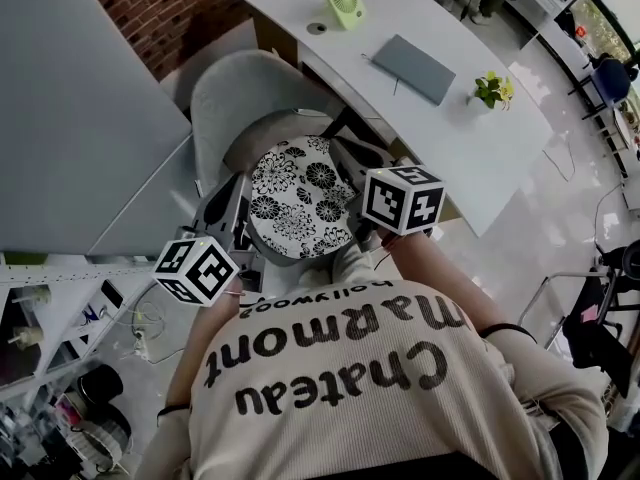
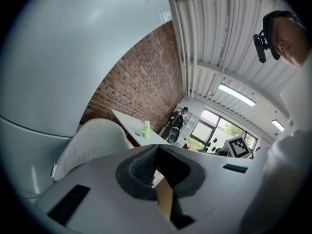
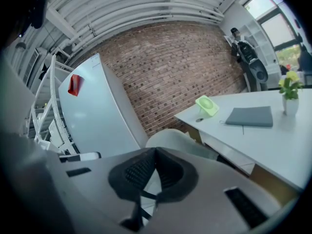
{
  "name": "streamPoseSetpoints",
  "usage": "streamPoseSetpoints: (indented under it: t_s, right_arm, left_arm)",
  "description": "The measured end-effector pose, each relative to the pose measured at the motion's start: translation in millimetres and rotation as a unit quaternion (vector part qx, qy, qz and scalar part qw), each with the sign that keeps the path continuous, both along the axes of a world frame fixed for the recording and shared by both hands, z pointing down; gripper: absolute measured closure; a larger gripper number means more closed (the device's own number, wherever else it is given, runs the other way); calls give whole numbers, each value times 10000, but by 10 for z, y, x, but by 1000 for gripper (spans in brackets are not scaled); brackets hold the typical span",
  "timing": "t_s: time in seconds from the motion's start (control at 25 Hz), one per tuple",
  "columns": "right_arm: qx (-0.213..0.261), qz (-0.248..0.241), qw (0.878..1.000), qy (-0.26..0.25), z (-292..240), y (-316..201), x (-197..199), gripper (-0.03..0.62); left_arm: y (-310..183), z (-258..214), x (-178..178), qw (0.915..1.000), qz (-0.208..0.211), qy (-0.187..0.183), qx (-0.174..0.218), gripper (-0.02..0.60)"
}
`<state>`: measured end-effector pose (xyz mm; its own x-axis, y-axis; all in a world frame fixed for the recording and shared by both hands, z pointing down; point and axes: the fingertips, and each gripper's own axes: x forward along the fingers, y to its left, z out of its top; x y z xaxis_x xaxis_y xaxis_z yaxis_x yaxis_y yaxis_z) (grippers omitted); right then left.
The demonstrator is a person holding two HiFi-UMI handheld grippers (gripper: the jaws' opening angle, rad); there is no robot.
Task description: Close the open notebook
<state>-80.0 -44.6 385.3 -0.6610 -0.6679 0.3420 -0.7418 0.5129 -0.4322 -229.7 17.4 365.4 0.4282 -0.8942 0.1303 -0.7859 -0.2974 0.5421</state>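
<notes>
A grey notebook [image 1: 413,68] lies flat on the white desk [image 1: 470,158], its cover down; it also shows in the right gripper view as the grey notebook [image 3: 249,116]. Both grippers hang well short of the desk, over a chair. My left gripper [image 1: 232,200] is at the chair's left side, and its jaws [image 2: 156,147] are shut with nothing between them. My right gripper [image 1: 352,158] is at the chair's right side, nearer the desk. Its jaws [image 3: 156,152] are shut too, on nothing. The left gripper view does not show the notebook.
A grey chair with a black-and-white floral cushion [image 1: 300,198] stands between me and the desk. On the desk are a green fan [image 1: 343,0] and a small potted plant [image 1: 492,89]. A big pale cabinet [image 1: 70,88] fills the left; cluttered shelves [image 1: 60,408] are at lower left.
</notes>
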Motion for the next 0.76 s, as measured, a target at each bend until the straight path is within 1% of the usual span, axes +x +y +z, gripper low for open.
streamPoseSetpoints:
  t_s: [0.32, 0.76]
  right_arm:
    - [-38, -39, 9999, 116, 64, 34, 17, 591]
    - [-100, -39, 9997, 228, 126, 6, 64, 591]
  left_arm:
    - [12, 80, 21, 9998, 15, 114, -134, 581]
    - [-47, 147, 64, 9996, 56, 154, -230, 581]
